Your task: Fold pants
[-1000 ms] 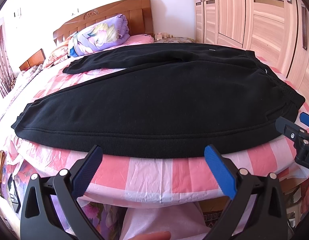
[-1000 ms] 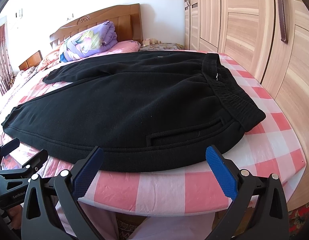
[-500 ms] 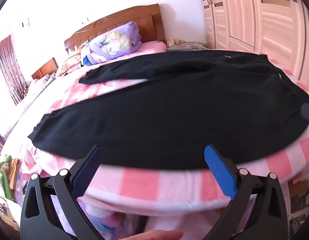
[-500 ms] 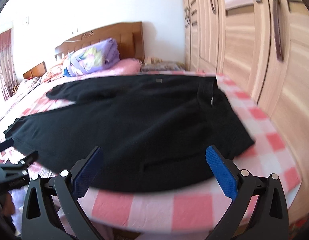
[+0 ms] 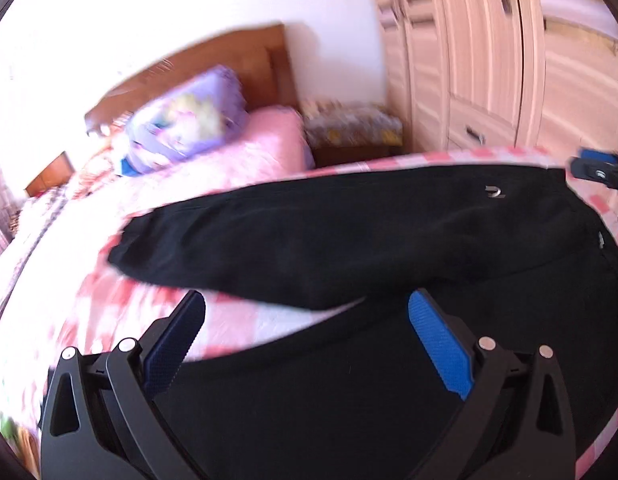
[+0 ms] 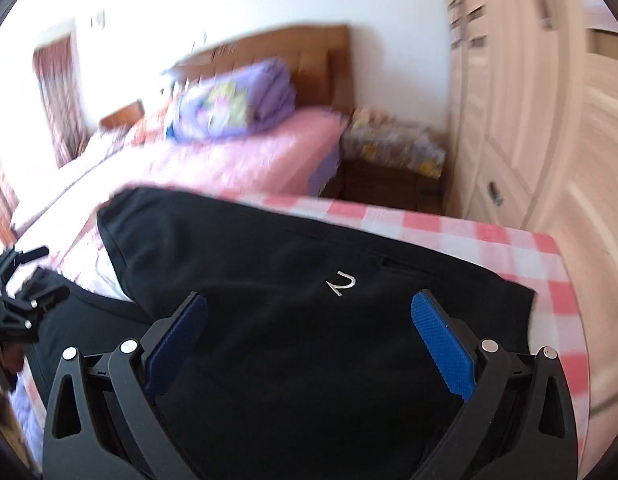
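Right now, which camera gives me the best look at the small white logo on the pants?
The right wrist view: the white logo sits near centre on the black pants, just beyond the open right gripper. The left wrist view shows it small, blurred, far right.

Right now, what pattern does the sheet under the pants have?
Pink and white checks on the sheet; clearest in the right wrist view.

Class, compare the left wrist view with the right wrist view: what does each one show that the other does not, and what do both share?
Only the left wrist view shows the open left gripper over the gap of checked sheet between the legs. Only the right wrist view shows the curtain and the open right gripper. Both share the black pants, purple folded quilt, headboard and wardrobe.
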The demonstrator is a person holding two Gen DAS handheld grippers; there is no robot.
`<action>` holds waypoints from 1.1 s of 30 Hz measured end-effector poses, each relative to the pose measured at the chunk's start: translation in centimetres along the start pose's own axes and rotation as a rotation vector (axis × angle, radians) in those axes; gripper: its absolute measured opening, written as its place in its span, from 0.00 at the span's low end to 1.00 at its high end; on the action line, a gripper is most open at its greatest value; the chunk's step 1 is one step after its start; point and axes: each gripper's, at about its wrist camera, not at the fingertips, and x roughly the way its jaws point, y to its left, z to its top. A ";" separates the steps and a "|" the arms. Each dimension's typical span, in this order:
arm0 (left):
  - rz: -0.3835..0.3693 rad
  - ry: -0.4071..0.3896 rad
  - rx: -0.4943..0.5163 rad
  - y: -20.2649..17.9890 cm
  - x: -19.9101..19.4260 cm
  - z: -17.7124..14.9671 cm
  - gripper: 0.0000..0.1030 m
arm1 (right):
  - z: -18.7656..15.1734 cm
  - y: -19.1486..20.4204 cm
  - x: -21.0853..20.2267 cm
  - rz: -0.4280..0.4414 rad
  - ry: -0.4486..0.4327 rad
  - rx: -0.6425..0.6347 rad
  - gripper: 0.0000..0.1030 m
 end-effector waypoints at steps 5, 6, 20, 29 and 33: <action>-0.268 0.220 -0.112 2.1 7.5 5.0 0.99 | 4.2 -3.4 7.1 0.024 0.166 -0.018 0.96; -0.286 0.247 -0.146 2.6 8.7 6.0 0.99 | 4.7 -4.0 8.4 0.020 0.192 -0.014 0.96; -0.309 0.403 -0.305 3.6 20.7 13.0 0.98 | 7.0 -5.3 17.3 0.229 0.333 -0.218 0.60; -0.491 0.470 -0.526 2.2 22.9 14.1 0.98 | 3.9 -0.5 8.3 0.068 0.077 -0.421 0.09; -0.514 0.494 -0.589 0.8 23.3 14.9 0.98 | 1.3 2.3 5.2 0.004 0.013 -0.491 0.08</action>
